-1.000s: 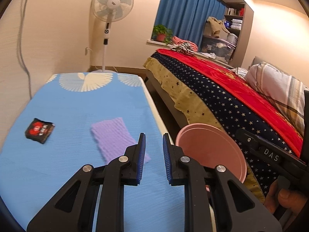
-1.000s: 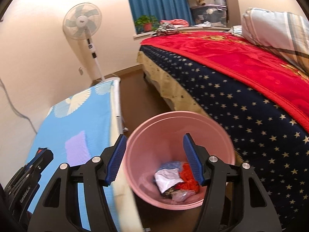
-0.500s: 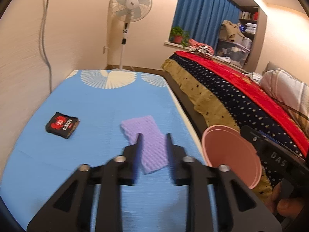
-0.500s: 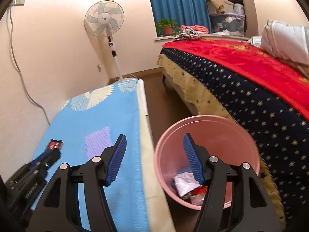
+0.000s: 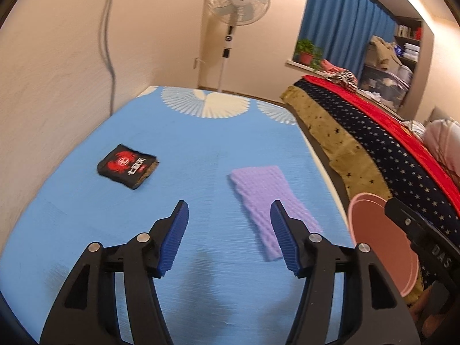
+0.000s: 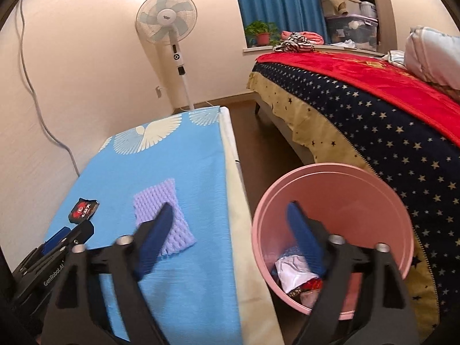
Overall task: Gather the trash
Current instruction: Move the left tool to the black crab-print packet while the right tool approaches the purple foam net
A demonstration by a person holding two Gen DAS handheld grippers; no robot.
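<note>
A black and red snack wrapper [image 5: 128, 165] lies on the blue table cover [image 5: 187, 143], left of a purple foam sheet [image 5: 270, 204]. My left gripper [image 5: 228, 237] is open and empty above the cover, near the foam sheet's near end. My right gripper [image 6: 230, 238] is open and empty, spread between the table edge and the pink bin [image 6: 339, 184]. The bin holds crumpled trash [image 6: 293, 270]. The wrapper [image 6: 84, 209] and foam sheet [image 6: 164, 201] also show in the right wrist view. The bin's rim [image 5: 373, 230] shows in the left wrist view.
A standing fan [image 5: 237, 5] is behind the table's far end. A bed with a starred blue and red blanket [image 6: 373, 109] runs along the right, close to the bin. A wall with a hanging cable [image 5: 106, 43] borders the table's left side.
My left gripper has opened from nearly shut and swung left over the table. My right gripper has swung left from over the bin toward the table edge.
</note>
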